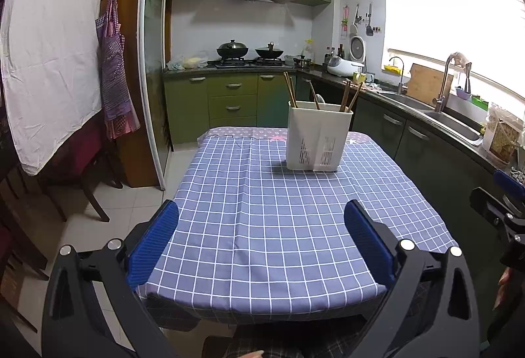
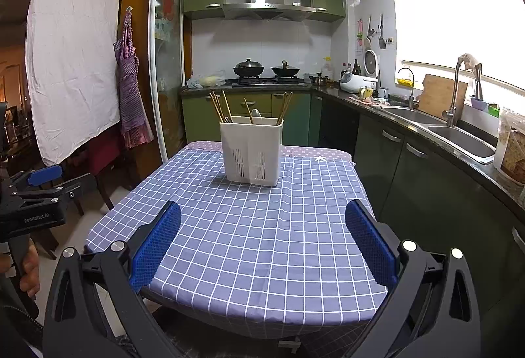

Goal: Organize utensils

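Note:
A white plastic utensil holder (image 1: 317,135) stands at the far end of the table with the blue checked cloth (image 1: 262,226); it also shows in the right wrist view (image 2: 251,150). Wooden chopsticks (image 1: 290,90) and a spoon (image 1: 320,100) stand in its compartments, chopsticks (image 2: 219,107) at left and right. My left gripper (image 1: 261,213) is open and empty above the near end of the table. My right gripper (image 2: 262,217) is open and empty, also over the near end, well short of the holder.
Green kitchen cabinets (image 1: 229,102) and a stove with two woks (image 1: 249,51) lie beyond the table. A counter with a double sink (image 2: 459,135) runs along the right. Dark chairs (image 1: 92,161) and a hanging apron (image 1: 115,69) are at the left.

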Demonstrator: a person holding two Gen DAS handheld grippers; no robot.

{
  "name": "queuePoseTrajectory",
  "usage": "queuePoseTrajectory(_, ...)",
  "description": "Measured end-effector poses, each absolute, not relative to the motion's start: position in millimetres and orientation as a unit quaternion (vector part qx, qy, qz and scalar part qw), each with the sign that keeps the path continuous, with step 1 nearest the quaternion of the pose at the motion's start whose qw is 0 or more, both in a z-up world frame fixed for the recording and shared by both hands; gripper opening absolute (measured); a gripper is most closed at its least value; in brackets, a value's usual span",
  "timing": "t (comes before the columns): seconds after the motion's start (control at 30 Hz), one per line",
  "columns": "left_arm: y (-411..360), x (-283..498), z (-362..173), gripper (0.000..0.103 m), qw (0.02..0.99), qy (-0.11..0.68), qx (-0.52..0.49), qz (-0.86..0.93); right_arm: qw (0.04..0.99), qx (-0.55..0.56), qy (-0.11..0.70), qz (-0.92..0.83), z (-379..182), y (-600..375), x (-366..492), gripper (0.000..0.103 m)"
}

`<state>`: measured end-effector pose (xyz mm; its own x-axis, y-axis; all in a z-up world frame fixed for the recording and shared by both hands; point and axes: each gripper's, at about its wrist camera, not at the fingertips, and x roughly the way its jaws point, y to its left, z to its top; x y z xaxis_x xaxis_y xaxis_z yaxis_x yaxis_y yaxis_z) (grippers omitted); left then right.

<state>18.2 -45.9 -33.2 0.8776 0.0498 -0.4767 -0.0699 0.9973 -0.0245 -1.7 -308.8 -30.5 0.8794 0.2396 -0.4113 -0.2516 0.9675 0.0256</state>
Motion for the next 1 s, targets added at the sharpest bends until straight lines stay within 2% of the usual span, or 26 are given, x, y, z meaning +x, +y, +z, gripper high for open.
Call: queuePoseTrajectory(1.0, -48.7, 14.6, -34.9, 0.096, 0.968, 0.249, -0.02, 0.024, 0.968, -0.018, 0.214, 0.132, -34.1, -303.7, 2.4, 0.098)
